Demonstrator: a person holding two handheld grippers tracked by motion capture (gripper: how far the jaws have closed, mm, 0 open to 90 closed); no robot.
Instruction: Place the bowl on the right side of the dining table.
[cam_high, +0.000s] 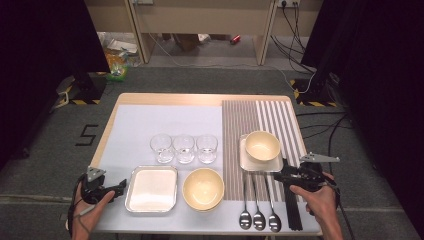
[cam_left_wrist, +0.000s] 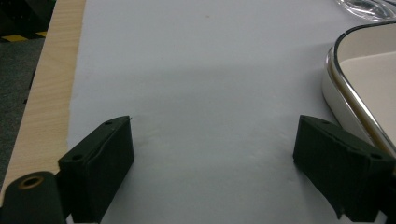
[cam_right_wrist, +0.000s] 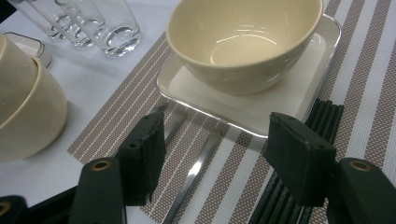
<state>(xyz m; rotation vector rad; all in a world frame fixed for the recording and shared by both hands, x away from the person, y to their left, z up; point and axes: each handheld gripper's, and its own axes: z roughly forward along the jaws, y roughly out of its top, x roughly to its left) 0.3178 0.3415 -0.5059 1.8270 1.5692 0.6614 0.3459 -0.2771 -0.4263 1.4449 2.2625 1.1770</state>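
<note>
Jaws wide on both grippers, holding nothing; right gripper (cam_right_wrist: 215, 154) hovers over the spoons (cam_right_wrist: 196, 168), so we'd drop squarely astride one handle

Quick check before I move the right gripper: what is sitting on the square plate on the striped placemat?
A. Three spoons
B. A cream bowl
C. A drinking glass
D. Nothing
B: a cream bowl sits on the square plate on the striped placemat, just ahead of the open right gripper; the glasses stand on the white mat and the spoons lie on the placemat nearer the person.
</note>
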